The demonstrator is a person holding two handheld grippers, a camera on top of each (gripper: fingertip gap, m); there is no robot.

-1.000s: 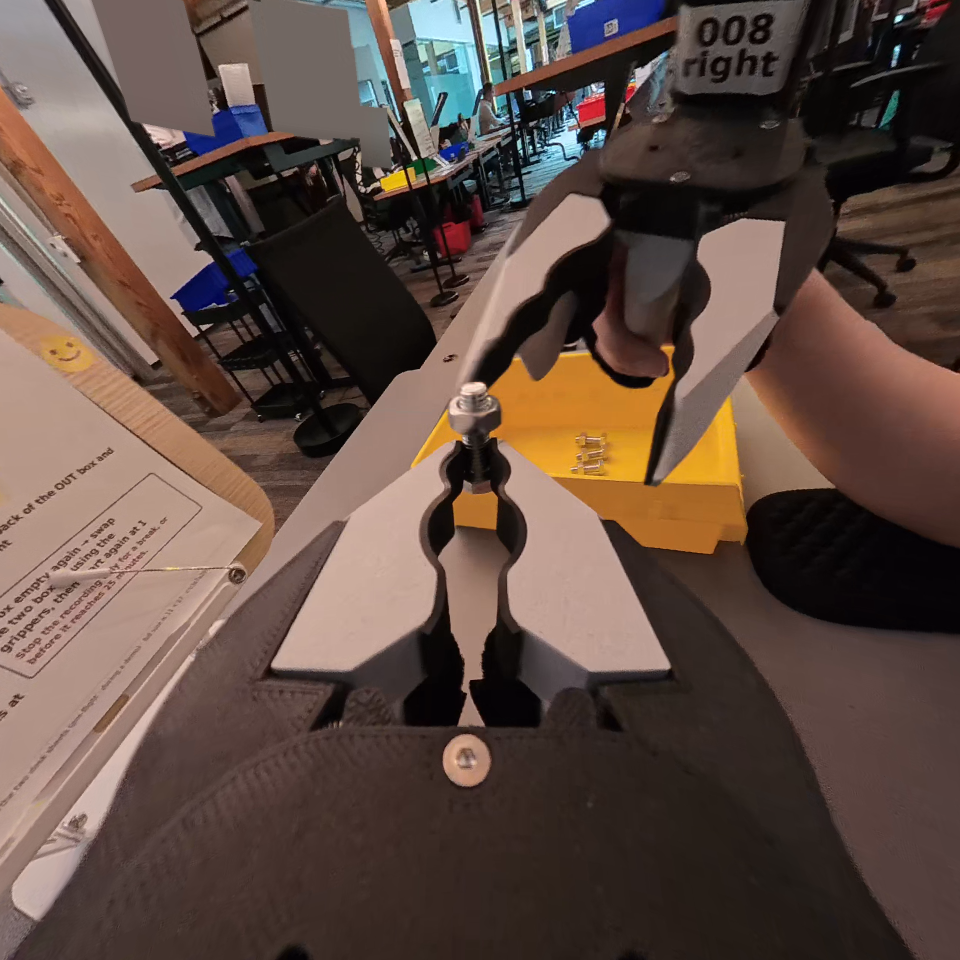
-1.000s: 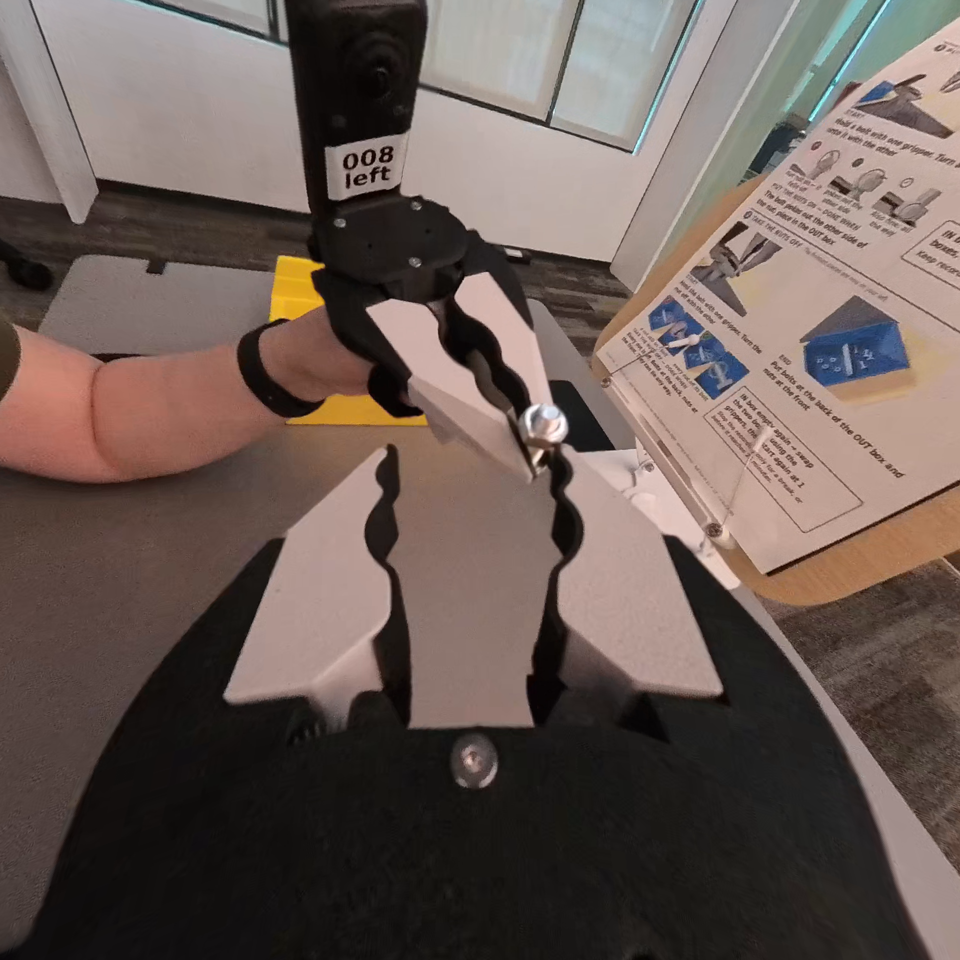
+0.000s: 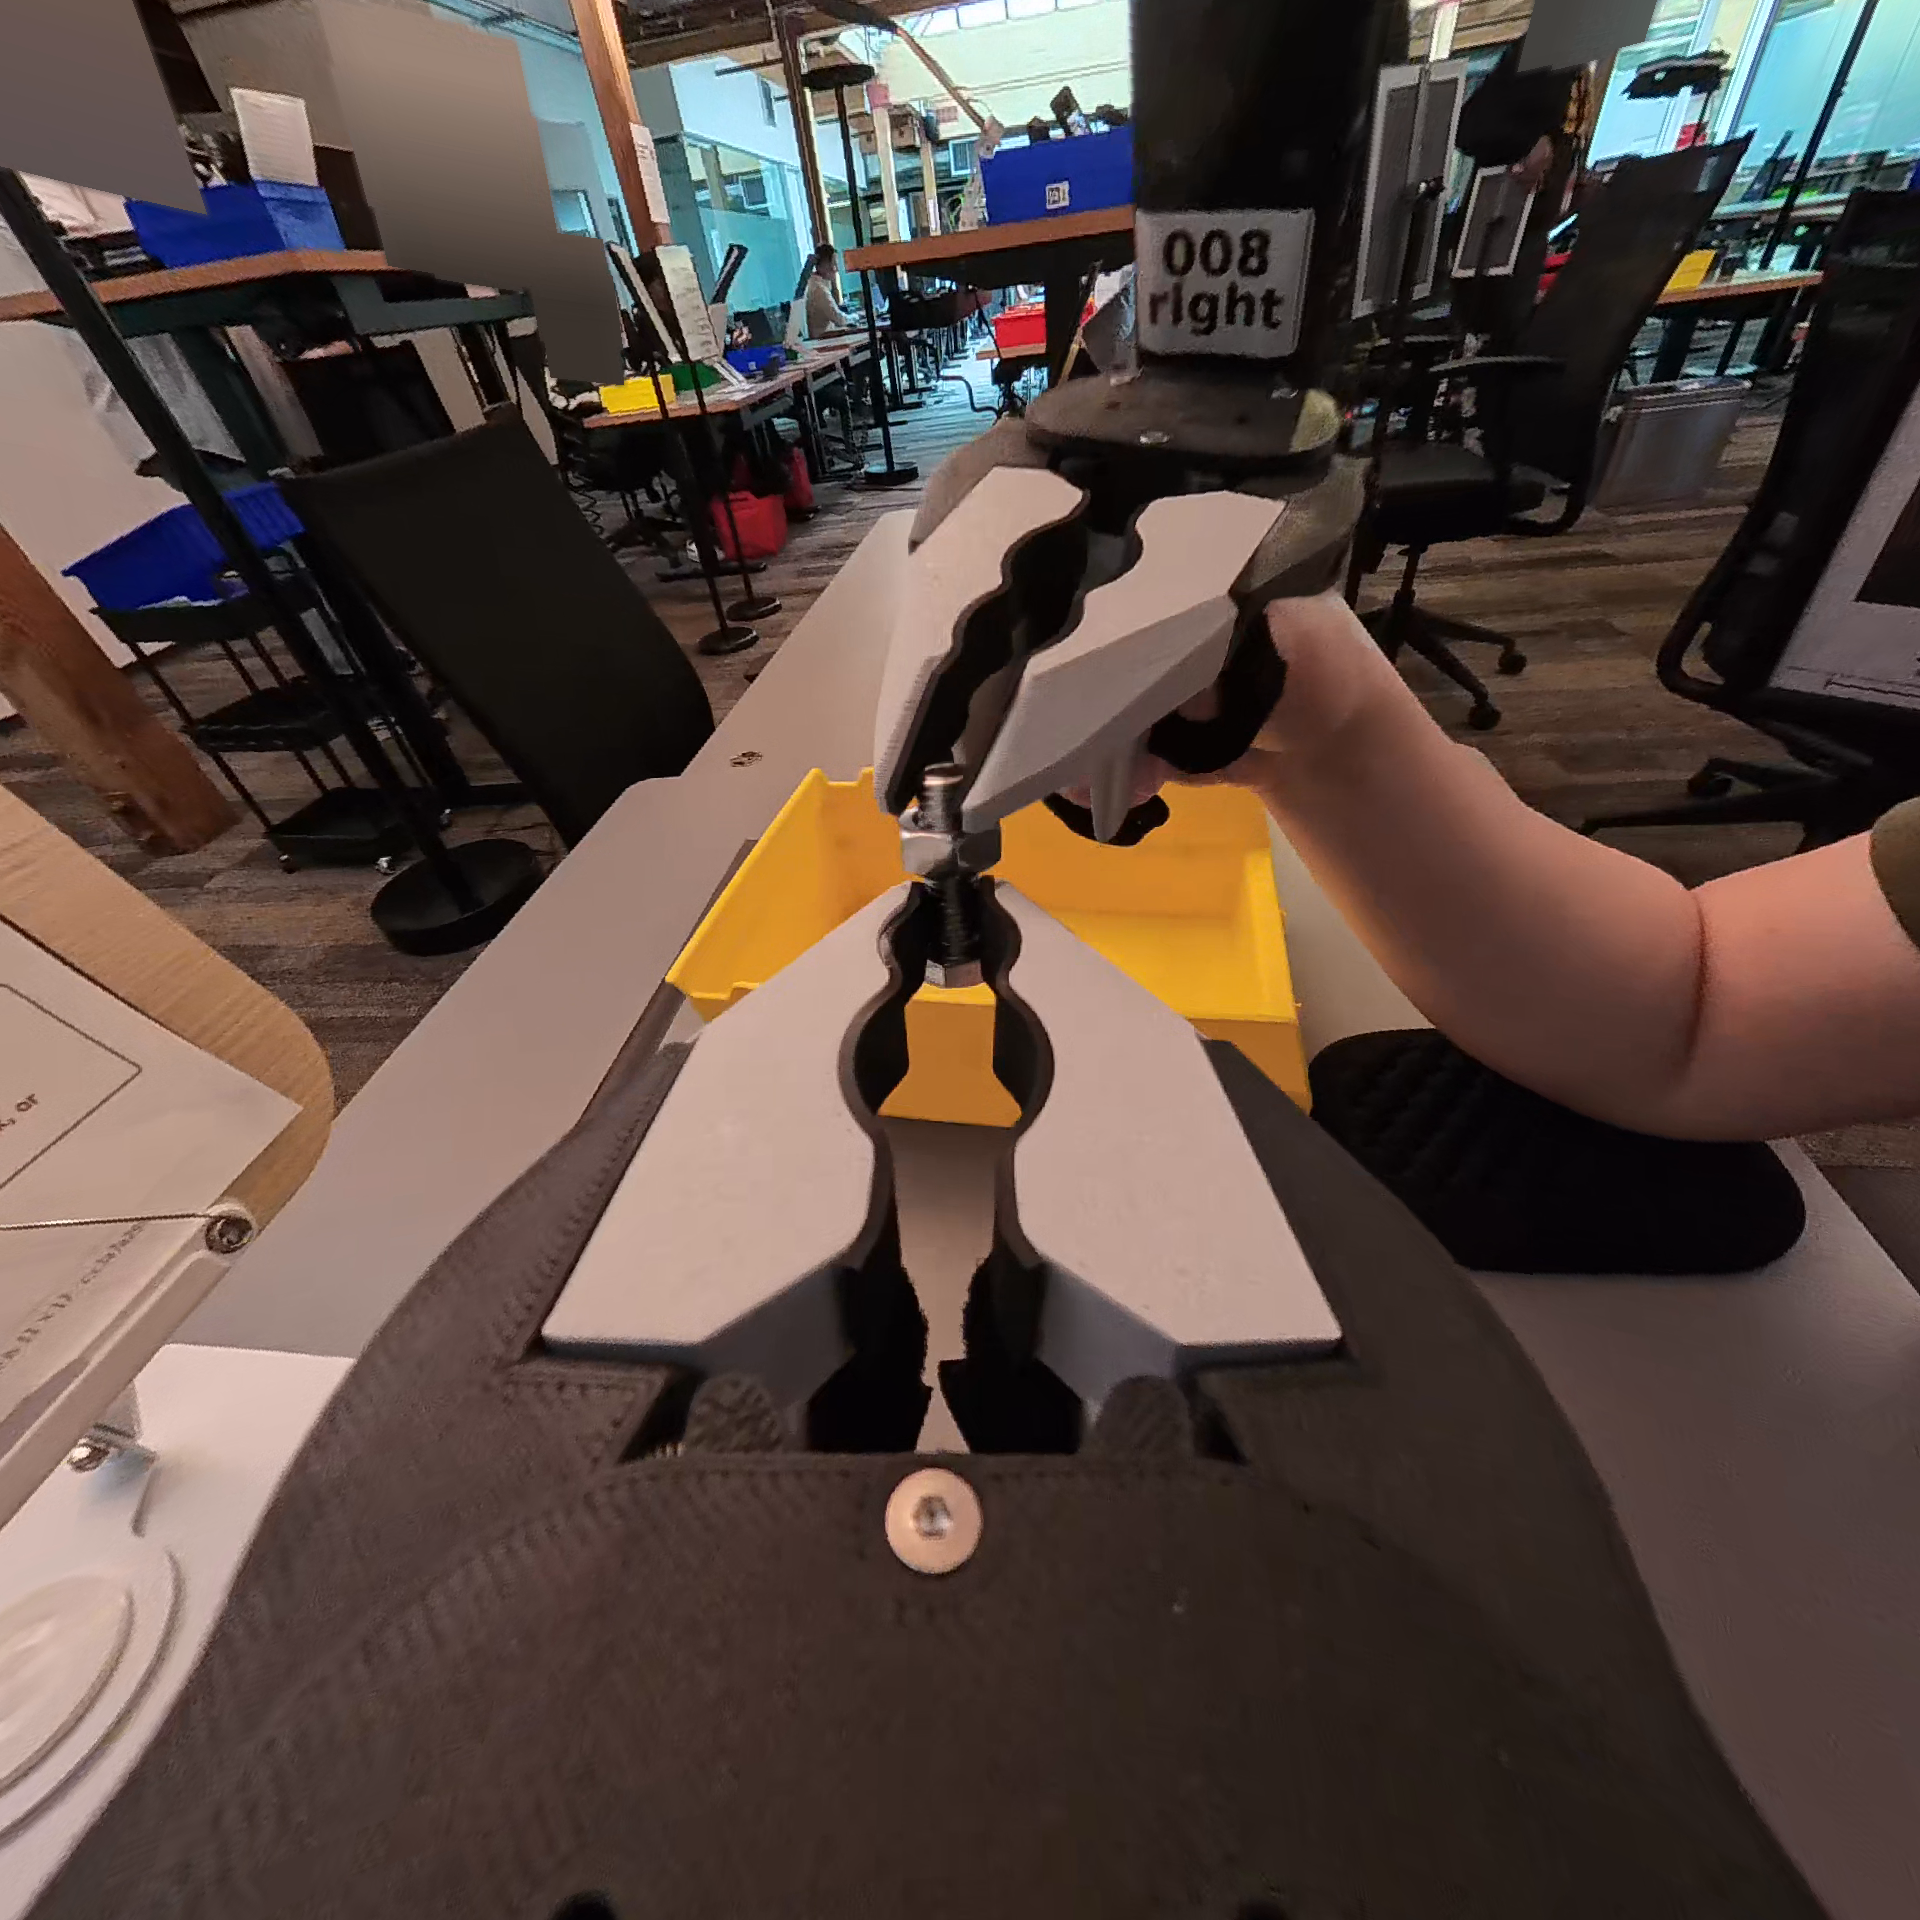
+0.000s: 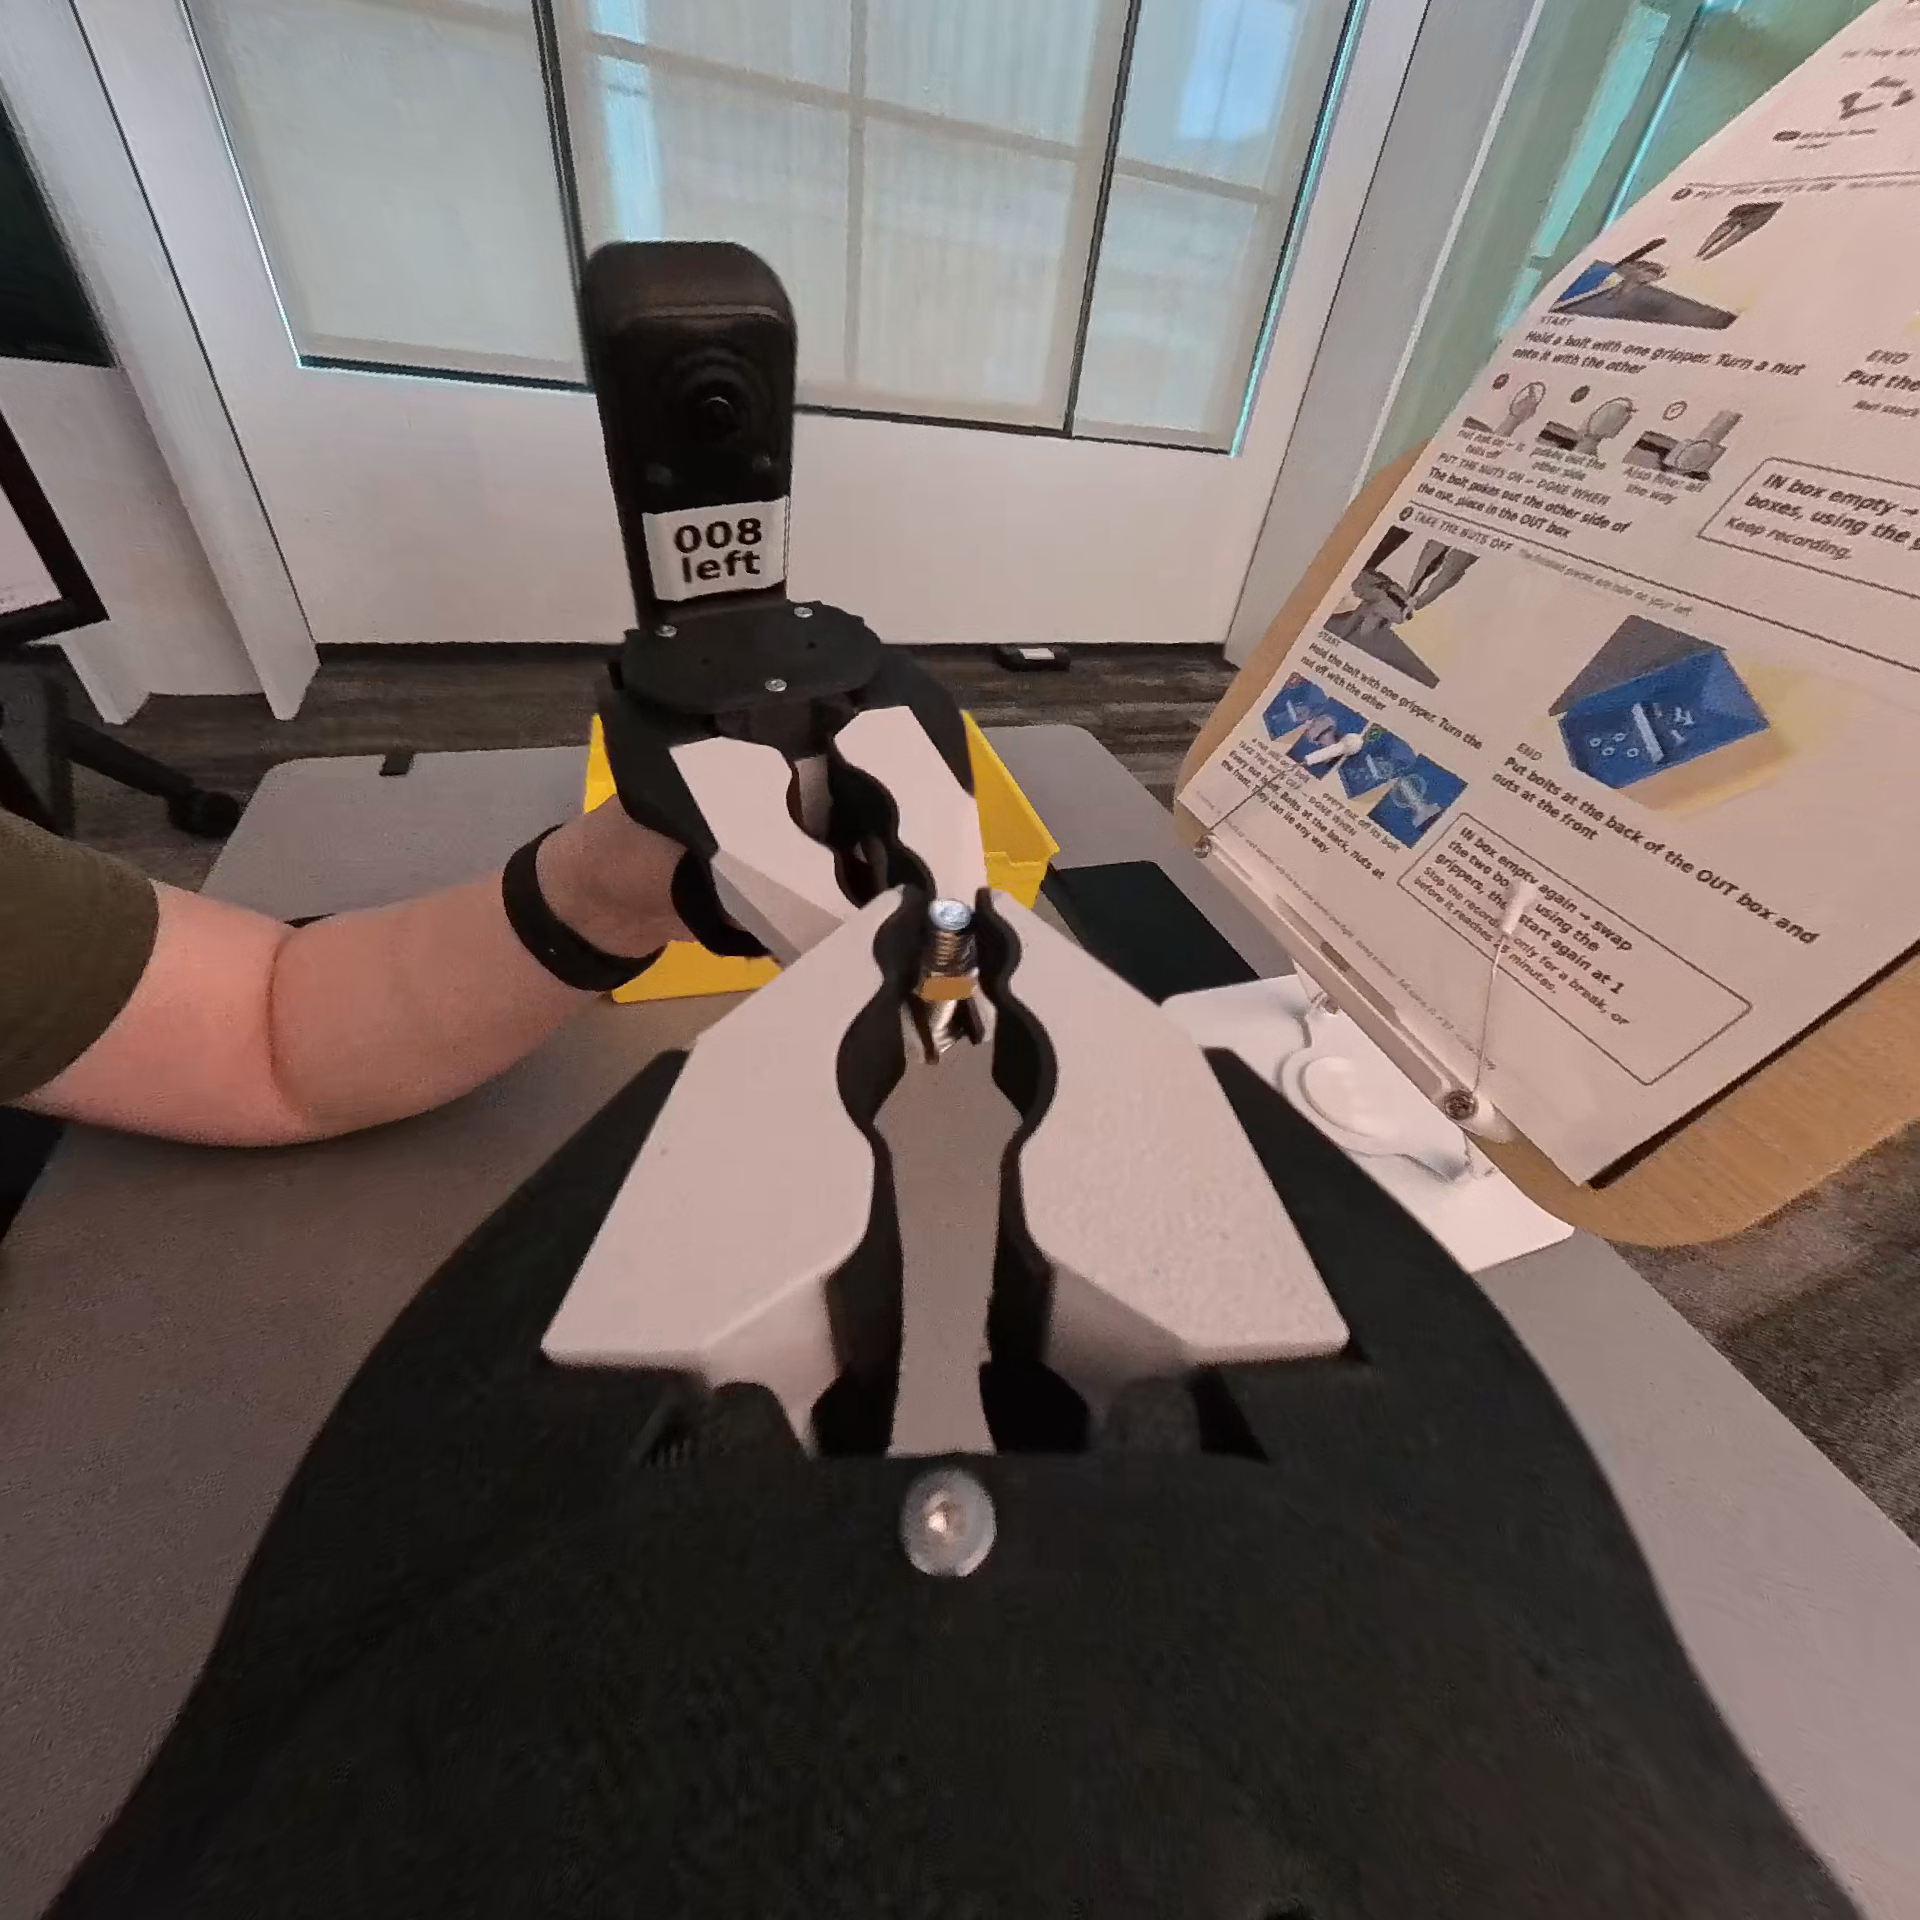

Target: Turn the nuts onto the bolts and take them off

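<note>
Two tongs meet on one fastener, held in the air over the table (image 3: 1714, 1455).

Item 1, left tongs (image 3: 948, 914): closed down on the threaded shank of the bolt (image 3: 951, 925), which stands roughly upright, its free end pointing up.

Item 2, right tongs (image 4: 940, 971): nearly closed, tips pinching the nut (image 3: 935, 844) near the bolt's free end. In the right wrist view the nut is mostly hidden between the fingers, so the firmness of that grip cannot be told.

Risks, as judged:
- Nut sits close to the thread's end. If it is being backed off, it may come free suddenly and drop, should the pinch be slack.
- If it is being run on, any tilt between the two tongs may cross the thread and jam it.
- Bolt is held by the thread alone; twisting force may spin it within the left tongs and waste the turn.

Surroundings:
- Yellow bin (image 3: 1132, 997), on the table just beyond the tongs; a dropped nut could land there or roll toward the table's far edge.
- Black pad (image 3: 1538, 1174), under the forearm at the right side.
- Instruction sheet on a tilted board (image 4: 1558, 727), at the table's left edge, near the left tongs; it limits sideways swing.
- Second yellow bin (image 4: 997, 821), behind the left tongs in the right wrist view.
</note>
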